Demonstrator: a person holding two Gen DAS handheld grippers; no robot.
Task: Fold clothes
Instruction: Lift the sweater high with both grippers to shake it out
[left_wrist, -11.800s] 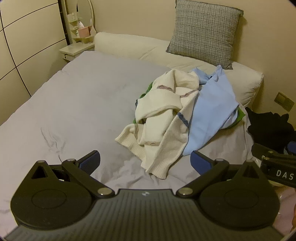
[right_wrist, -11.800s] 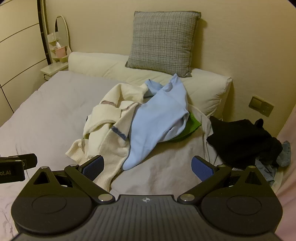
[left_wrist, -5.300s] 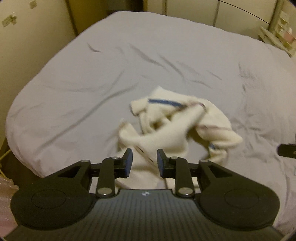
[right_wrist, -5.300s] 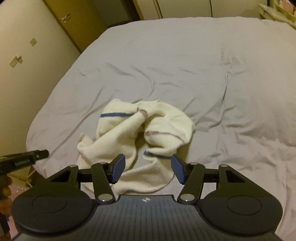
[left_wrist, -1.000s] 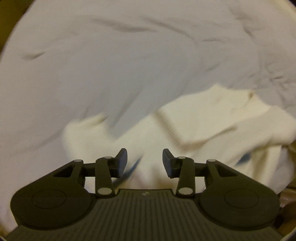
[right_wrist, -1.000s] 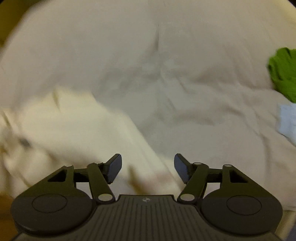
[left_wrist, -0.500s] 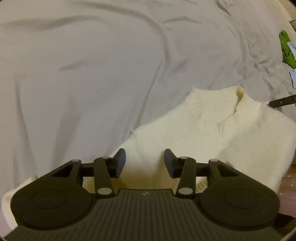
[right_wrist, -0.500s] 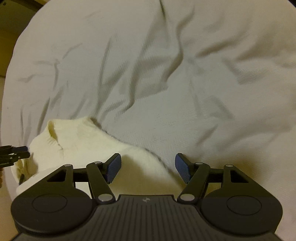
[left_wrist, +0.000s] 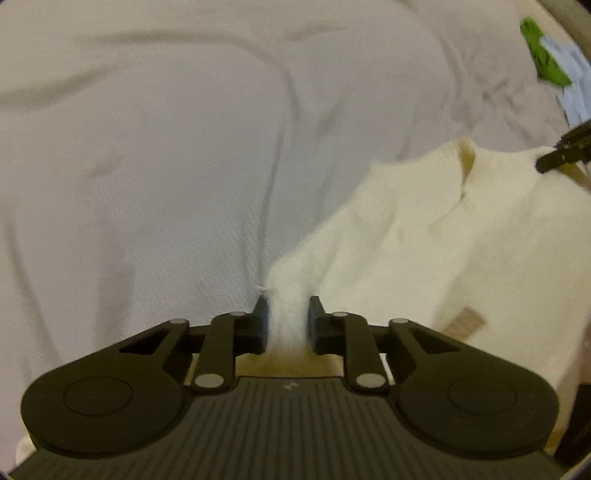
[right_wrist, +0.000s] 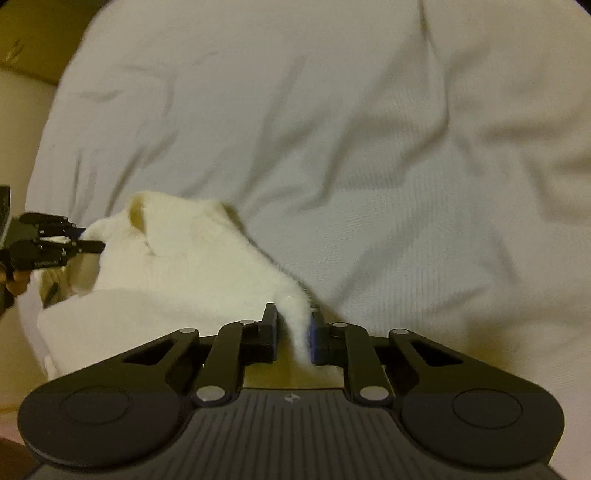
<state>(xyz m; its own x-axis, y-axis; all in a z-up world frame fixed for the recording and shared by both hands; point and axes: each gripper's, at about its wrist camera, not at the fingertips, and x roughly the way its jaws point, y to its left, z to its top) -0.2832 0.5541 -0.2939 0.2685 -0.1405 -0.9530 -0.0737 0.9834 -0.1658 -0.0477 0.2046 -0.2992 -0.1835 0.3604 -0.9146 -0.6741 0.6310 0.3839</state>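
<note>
Left wrist view: the left gripper (left_wrist: 285, 319) is pinching a shoulder edge of the cream sweater (left_wrist: 461, 236), its jaws having just been closing onto the knit. Half a second ago those jaws were standing apart above the fabric. The sweater is lying near the bed's near edge, collar pointing toward the middle of the bed (left_wrist: 147, 147). Beyond it a wide stretch of wrinkled sheet is lying open. A green garment (left_wrist: 543, 62) and a light blue garment (left_wrist: 576, 81) are sitting at the far right corner. In the right wrist view, the right gripper (right_wrist: 293, 334) is gripping the opposite shoulder edge, jaws likewise just closed on fabric, where before they were spread wide.
</note>
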